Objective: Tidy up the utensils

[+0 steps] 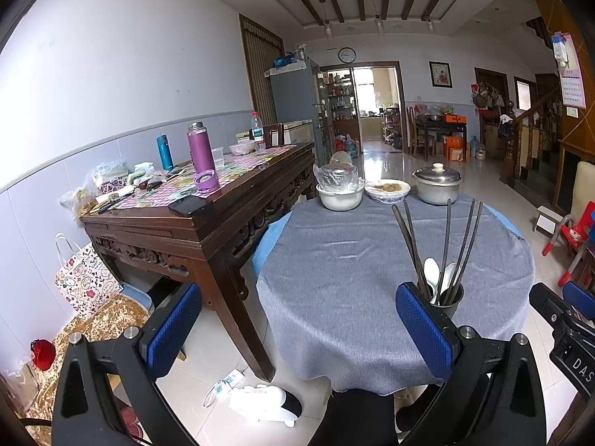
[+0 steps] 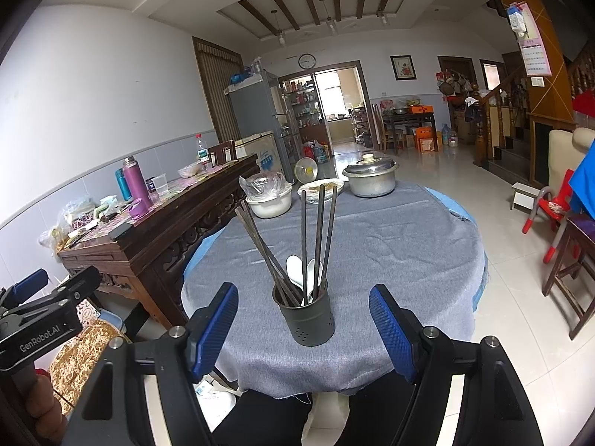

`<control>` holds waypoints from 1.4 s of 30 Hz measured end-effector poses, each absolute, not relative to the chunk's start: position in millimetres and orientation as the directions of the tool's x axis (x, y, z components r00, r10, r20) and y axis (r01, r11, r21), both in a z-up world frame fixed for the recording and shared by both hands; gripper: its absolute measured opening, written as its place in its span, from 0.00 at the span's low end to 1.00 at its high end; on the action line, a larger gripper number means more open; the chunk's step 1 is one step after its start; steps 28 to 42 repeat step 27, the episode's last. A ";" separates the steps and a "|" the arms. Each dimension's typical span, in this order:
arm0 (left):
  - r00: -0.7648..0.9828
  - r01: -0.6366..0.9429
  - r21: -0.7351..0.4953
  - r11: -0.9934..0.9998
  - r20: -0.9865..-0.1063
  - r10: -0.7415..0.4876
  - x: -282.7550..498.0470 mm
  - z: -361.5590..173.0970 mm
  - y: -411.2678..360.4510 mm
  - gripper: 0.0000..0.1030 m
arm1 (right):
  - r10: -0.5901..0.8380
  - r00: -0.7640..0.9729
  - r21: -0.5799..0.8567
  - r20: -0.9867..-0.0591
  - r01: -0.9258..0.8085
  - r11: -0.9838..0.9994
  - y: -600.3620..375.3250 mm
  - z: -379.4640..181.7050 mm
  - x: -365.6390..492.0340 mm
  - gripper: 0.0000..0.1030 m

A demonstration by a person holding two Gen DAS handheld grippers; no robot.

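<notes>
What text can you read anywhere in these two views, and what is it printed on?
"GenRobot.AI": on the left gripper body, seen in the right wrist view.
"DAS": cut off at the frame edge, on the right gripper body in the left wrist view.
Wall calendar, water bottle label, wall clock: too small to read.

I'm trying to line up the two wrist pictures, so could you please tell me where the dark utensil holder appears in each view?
Left wrist view: the utensil holder sits low and right of centre, partly hidden behind the left gripper's right-hand finger.
Right wrist view: the utensil holder stands near the centre, in full view between the open fingers of the right gripper.
Shared landmark: the lidded metal pot at the round table's far edge.
</notes>
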State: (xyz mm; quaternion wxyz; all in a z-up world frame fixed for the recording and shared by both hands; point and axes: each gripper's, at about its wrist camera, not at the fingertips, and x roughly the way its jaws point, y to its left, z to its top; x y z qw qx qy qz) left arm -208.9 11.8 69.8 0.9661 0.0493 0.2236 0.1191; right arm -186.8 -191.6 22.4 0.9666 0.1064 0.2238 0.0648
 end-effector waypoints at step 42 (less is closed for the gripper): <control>0.879 -0.187 0.094 0.978 -0.428 0.209 -180.5 72.5 12.7 1.00 | 0.113 0.887 0.213 -0.448 -0.017 0.977 -212.6 25.2 -158.3 0.75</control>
